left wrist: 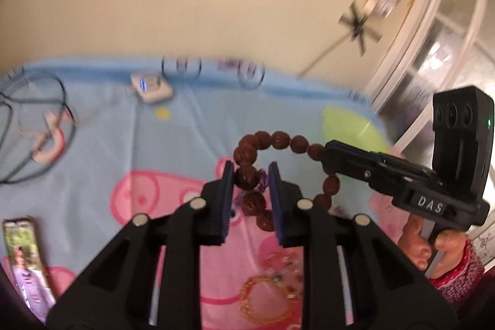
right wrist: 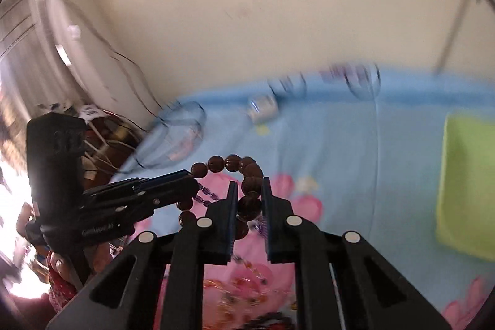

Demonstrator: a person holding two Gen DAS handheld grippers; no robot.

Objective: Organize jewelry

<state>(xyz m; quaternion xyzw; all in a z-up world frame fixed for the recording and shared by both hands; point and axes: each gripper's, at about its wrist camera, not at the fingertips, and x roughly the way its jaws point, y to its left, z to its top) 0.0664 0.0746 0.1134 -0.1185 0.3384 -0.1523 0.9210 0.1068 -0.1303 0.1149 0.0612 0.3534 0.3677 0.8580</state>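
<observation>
A brown beaded bracelet [left wrist: 280, 139] hangs in the air above a blue cartoon bedsheet [left wrist: 191, 126], held between both grippers. My left gripper [left wrist: 250, 172] is shut on its beads at one side. My right gripper [left wrist: 324, 152] comes in from the right and is shut on the opposite side. In the right wrist view my right gripper [right wrist: 250, 190] clamps the bracelet [right wrist: 232, 164] and my left gripper [right wrist: 191, 183] grips it from the left. A purple bead strand [right wrist: 205, 195] dangles from the bracelet. A gold chain and other jewelry [left wrist: 266, 296] lie on the sheet below.
A phone [left wrist: 26, 262] lies at the lower left of the sheet. A small white device [left wrist: 151, 87] and dark cables [left wrist: 37, 126] lie at the far left. Clear glass jars [left wrist: 250, 71] stand along the wall. A green patch [right wrist: 467, 184] marks the sheet's right side.
</observation>
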